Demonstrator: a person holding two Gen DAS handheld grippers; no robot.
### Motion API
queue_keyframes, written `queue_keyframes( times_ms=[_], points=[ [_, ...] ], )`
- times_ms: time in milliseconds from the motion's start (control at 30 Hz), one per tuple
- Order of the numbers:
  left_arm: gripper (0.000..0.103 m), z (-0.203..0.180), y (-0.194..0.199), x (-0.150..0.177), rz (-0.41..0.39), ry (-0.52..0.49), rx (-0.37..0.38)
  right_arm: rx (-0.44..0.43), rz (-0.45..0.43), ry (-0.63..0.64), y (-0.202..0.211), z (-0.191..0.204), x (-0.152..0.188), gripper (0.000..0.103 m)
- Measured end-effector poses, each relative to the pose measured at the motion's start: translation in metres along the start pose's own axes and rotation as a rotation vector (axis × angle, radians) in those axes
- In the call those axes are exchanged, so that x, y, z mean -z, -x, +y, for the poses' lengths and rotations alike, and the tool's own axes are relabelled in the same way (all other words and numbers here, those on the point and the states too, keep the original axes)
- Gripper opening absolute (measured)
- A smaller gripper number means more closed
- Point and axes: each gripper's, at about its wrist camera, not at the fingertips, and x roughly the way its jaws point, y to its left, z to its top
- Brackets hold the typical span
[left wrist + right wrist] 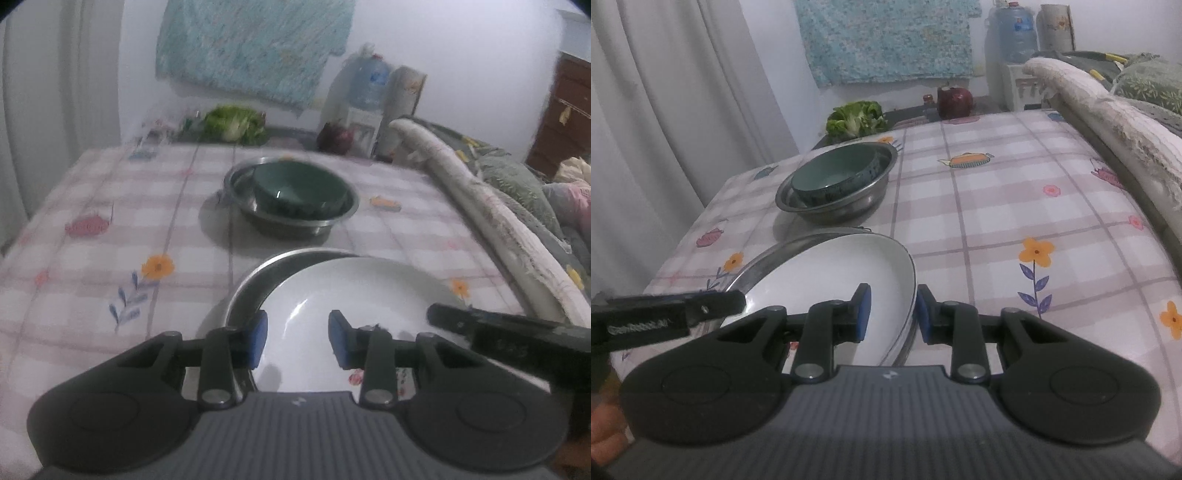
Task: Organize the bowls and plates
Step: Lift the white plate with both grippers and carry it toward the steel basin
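Straddling the white plate's (846, 280) lower-right rim, the right gripper (892, 314) seemingly clenches it for stacking on the steel plate (764, 258); the left gripper (297, 338) hovers released above, lower centre.

On the table (997, 206), a plate (849, 273) lies in a tray (764, 260) near; farther back, a bowl (834, 173) sits in a basin (849, 206). Lettuce (857, 118) lies behind.

Lettuce (857, 118), water jug (1012, 33), curtain (665, 110)
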Motion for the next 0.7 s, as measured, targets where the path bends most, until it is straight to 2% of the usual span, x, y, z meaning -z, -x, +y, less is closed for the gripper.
queue_keyframes(
  times_ms=[133, 200, 400, 533, 700],
  points=[
    [0.044, -0.004, 0.004, -0.003, -0.024, -0.030, -0.026, 0.014, -0.001, 0.006, -0.002, -0.001, -0.001, 0.027],
    [0.048, -0.001, 0.005, -0.004, -0.028, -0.032, -0.041, 0.018, -0.015, 0.010, 0.002, -0.001, -0.001, 0.031],
    [0.062, 0.005, 0.002, -0.007, -0.028, -0.041, -0.100, 0.035, -0.026, 0.014, 0.005, -0.004, -0.002, 0.034],
    [0.064, 0.012, -0.013, -0.007, 0.049, -0.039, -0.141, 0.041, 0.001, -0.003, -0.001, -0.006, 0.001, 0.034],
    [0.064, 0.017, -0.029, -0.004, 0.121, -0.023, -0.132, 0.038, 0.042, -0.038, -0.011, -0.009, 0.004, 0.037]
  ],
)
